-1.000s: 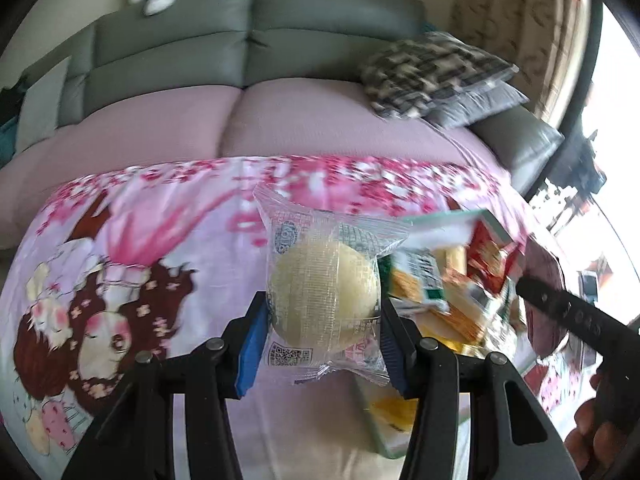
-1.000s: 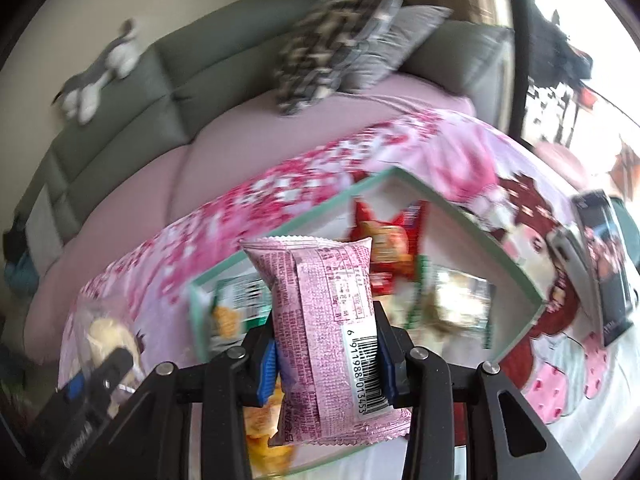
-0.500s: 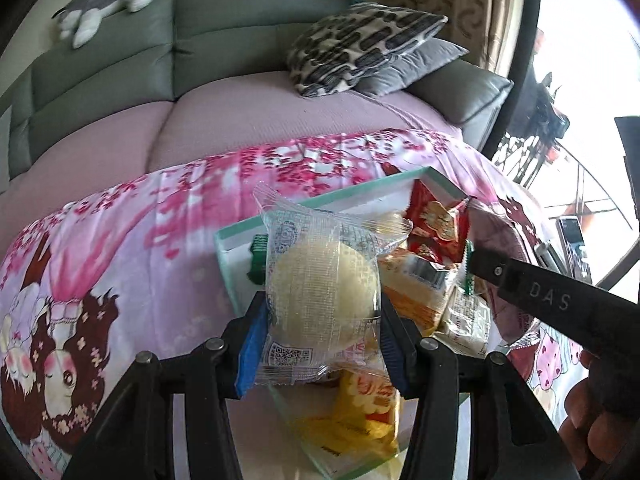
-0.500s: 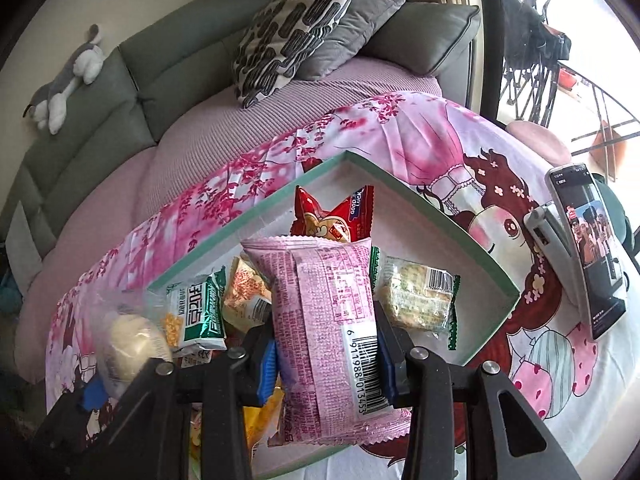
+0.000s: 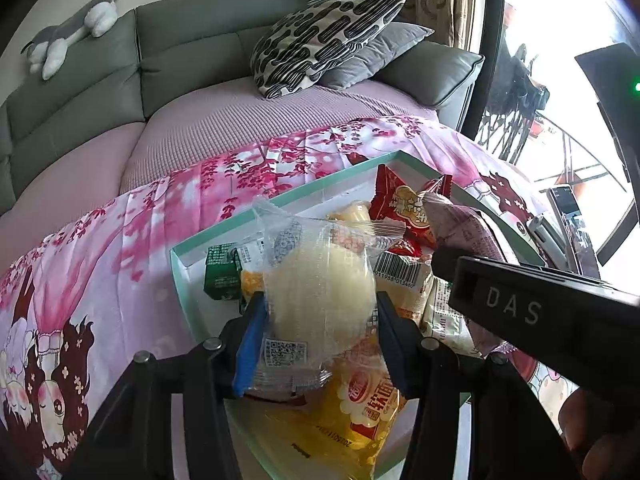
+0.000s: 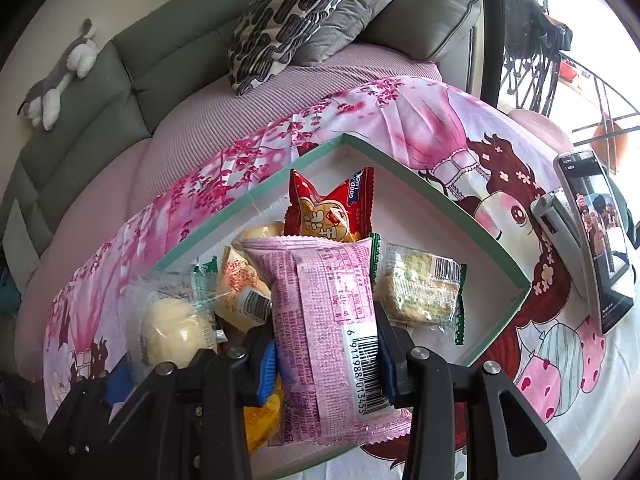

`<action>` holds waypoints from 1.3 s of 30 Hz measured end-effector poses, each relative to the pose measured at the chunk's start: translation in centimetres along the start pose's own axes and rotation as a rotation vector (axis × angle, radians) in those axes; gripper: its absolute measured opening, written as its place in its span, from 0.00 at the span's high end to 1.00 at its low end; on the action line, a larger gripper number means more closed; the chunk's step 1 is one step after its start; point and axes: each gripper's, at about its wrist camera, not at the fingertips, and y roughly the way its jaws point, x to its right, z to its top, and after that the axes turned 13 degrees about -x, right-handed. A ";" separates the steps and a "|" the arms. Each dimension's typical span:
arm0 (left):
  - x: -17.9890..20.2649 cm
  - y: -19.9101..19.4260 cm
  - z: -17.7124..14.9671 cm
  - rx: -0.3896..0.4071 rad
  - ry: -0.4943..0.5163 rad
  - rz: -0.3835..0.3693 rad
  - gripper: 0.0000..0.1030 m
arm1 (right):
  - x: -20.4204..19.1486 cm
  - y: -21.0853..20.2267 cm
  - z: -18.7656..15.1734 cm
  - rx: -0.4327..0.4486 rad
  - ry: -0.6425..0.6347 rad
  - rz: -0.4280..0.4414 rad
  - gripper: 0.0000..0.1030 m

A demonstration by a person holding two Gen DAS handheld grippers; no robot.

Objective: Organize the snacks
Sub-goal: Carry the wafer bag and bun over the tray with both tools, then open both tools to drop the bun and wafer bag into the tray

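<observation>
My left gripper (image 5: 318, 338) is shut on a clear-wrapped pale round bun (image 5: 320, 292), held above the near left part of a green-rimmed white box (image 5: 332, 184). My right gripper (image 6: 326, 354) is shut on a pink snack packet (image 6: 324, 320), held above the same box (image 6: 440, 204). The bun also shows in the right wrist view (image 6: 172, 330). In the box lie a red snack bag (image 6: 330, 212), a cracker pack (image 6: 420, 292), a yellow bag (image 5: 360, 420) and a green-edged pack (image 5: 220, 270). The right gripper's body (image 5: 540, 312) sits close to the right of the bun.
The box rests on a pink cartoon-print cloth (image 6: 440, 116) over a table. A phone on a stand (image 6: 596, 232) stands at the right. Behind are a grey sofa (image 5: 192, 48) with patterned pillows (image 5: 320, 36) and a plush toy (image 5: 72, 28).
Both grippers have moved in over the box with their snacks still held. The left one swung right from over the cloth, and the two now sit close together.
</observation>
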 end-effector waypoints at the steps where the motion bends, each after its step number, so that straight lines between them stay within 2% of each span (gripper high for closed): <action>1: 0.0 0.0 0.0 -0.001 -0.001 0.000 0.47 | 0.1 0.0 0.0 -0.001 0.004 -0.001 0.57; 3: 0.0 -0.1 0.0 -0.003 -0.001 0.008 0.45 | 0.3 0.1 0.0 -0.005 0.016 -0.003 0.57; 5: 0.0 -0.2 0.0 -0.010 0.002 0.015 0.34 | 0.6 0.2 0.1 -0.011 0.027 0.001 0.57; 6: 0.1 -0.2 0.0 -0.010 0.005 0.011 0.33 | 0.8 0.2 0.1 -0.013 0.036 0.002 0.57; 13: 0.4 -1.1 0.2 0.008 0.030 0.030 0.30 | 1.0 -0.1 0.2 -0.005 0.046 -0.002 0.52; 17: 0.0 -2.2 0.3 0.028 0.019 0.022 0.27 | 1.1 -0.5 0.2 0.006 0.053 0.008 0.50; 23: -1.0 -3.9 0.2 0.051 -0.006 0.022 0.26 | 1.0 -1.6 0.2 0.034 0.041 0.018 0.50; 28: -3.6 -5.0 0.1 0.042 -0.115 0.060 0.26 | 0.5 -1.9 0.2 0.039 0.020 0.021 0.50; 30: -5.4 -5.1 -0.1 0.025 -0.194 0.088 0.21 | 0.1 -1.8 0.1 0.037 0.001 0.017 0.50; 32: -7.2 -5.2 -0.4 0.014 -0.257 0.124 0.16 | -0.4 -1.8 0.0 0.038 -0.025 0.017 0.41; 33: -8.3 -5.2 -0.7 0.006 -0.294 0.161 0.15 | -0.6 -1.8 0.0 0.041 -0.034 0.018 0.29; 34: -8.9 -5.1 -0.9 0.004 -0.312 0.181 0.13 | -0.9 -1.9 -0.1 0.046 -0.044 0.019 0.25; 35: -9.6 -5.1 -1.1 0.002 -0.333 0.202 0.08 | -1.1 -1.9 -0.1 0.051 -0.053 0.019 0.21; 38: -12.0 -5.2 -2.1 0.005 -0.411 0.248 0.06 | -1.8 -2.0 -0.3 0.061 -0.086 0.010 0.16; 39: -12.7 -5.2 -2.4 0.008 -0.439 0.259 0.06 | -2.0 -2.0 -0.3 0.062 -0.097 0.004 0.11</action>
